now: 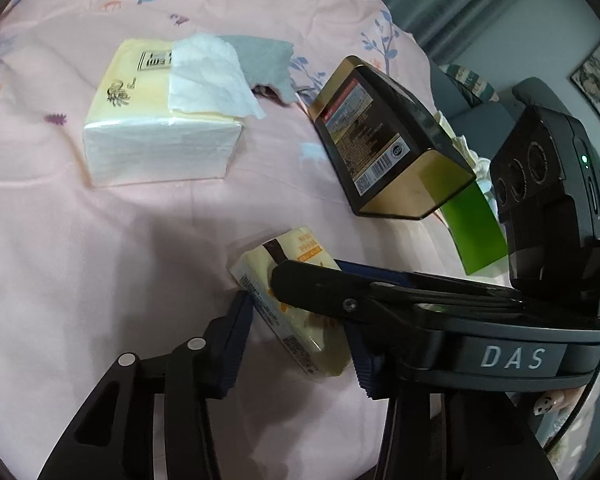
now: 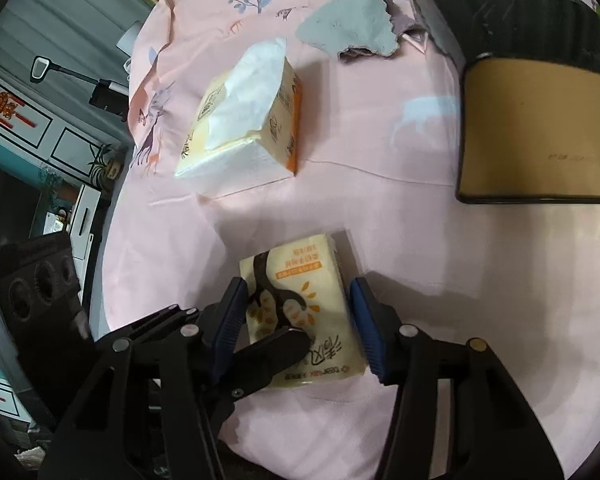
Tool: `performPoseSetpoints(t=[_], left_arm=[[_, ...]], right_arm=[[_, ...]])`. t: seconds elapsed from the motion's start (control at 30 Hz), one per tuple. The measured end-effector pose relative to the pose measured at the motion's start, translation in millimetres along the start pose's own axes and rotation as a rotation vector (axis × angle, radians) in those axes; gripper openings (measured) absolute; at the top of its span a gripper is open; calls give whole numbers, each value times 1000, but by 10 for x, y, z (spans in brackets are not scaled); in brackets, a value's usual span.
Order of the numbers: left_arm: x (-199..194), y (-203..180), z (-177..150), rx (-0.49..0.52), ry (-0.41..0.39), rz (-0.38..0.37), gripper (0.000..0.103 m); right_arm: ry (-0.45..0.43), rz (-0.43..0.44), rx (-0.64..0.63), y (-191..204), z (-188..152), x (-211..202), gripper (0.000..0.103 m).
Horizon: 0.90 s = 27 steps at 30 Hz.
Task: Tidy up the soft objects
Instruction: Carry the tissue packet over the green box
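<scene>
Between the blue fingers of both grippers sits one small tissue pack [image 2: 300, 312], lying on the pink sheet [image 1: 100, 260] at the near edge of the scene. Right gripper [image 2: 298, 330] straddles it, one pad on each side, but I can't tell if they're actually pressing or just close. Left gripper [image 1: 300, 344] comes in crosswise, with its left finger on the pack's corner and its right one hidden under the other tool, so no clear read on its grip either.

Farther out: a big tissue pack [image 1: 160, 116] with a loose sheet sticking out, a grey cloth [image 1: 264, 60] behind it, and a dark tin [image 1: 388, 140] tipped on its side to the right.

Worry from here: two tools crowd one squishy pack. If both squeeze, it'll buckle or pop out sideways. The fingers could also knock each other, or snag the sheet underneath.
</scene>
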<state>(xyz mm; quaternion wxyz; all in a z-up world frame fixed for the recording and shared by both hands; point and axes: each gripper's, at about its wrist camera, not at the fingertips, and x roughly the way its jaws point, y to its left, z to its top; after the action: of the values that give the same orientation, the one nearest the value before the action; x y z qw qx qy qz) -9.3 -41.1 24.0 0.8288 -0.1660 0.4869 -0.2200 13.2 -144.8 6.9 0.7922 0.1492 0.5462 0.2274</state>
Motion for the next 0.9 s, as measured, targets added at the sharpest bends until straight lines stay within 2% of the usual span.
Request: performPoseSetpoints(t=[0.13,0.33,0.6,0.9], left_arm=[[-90,-86,-3,42,-42,35,44],[-335,-235,17,116,-145,59,44],[-642,-489,98,196,-276,13,44],[-743,-899,184,294,-354,-19,44]], right_arm=[[-37,15,-6,48,-4,-69,47],[-132,18,-49,225,-11,-319,45],[-297,-34,-100,466,-2,-769,44],[-437,-70,-100,446,-48,-1207,44]])
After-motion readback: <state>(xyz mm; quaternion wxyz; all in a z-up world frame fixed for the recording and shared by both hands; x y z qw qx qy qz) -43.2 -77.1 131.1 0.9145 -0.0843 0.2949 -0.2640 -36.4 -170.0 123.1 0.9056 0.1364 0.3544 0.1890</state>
